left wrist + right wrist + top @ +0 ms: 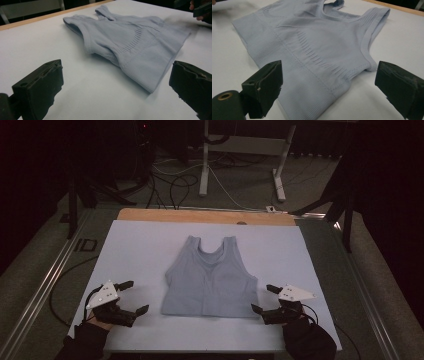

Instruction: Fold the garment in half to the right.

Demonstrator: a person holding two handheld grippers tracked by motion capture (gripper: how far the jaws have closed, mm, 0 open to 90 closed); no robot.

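Garment: a pale blue tank top lies flat near the middle of the white table cover, front side up.
Long axis: straps point away from the person toward the far wooden edge; the hem runs crosswise along the near side.
Left gripper: sits on the cover off the top's lower left corner, clear of the cloth, jaws spread wide with nothing between them.
Left gripper view: the hem corner lies ahead and toward the right jaw, with bare cover between it and the pads.
Right gripper: sits just beside the lower right corner of the hem, jaws also wide apart and empty.
Right gripper view: the hem band already reaches down between the two jaws, the side seam and armhole running off ahead.
Nearer hand: the right one, I judge; its tips are almost at the cloth, while the left has a gap to cross.
Direction to the cloth: each gripper points inward and slightly forward, so each corner lies ahead of its own tips.
Likely step: taking the two hem corners, one per gripper, probably to fold the hem up toward the straps.
What it turns on: each lower jaw must slide under the hem edge, not push the cloth along.
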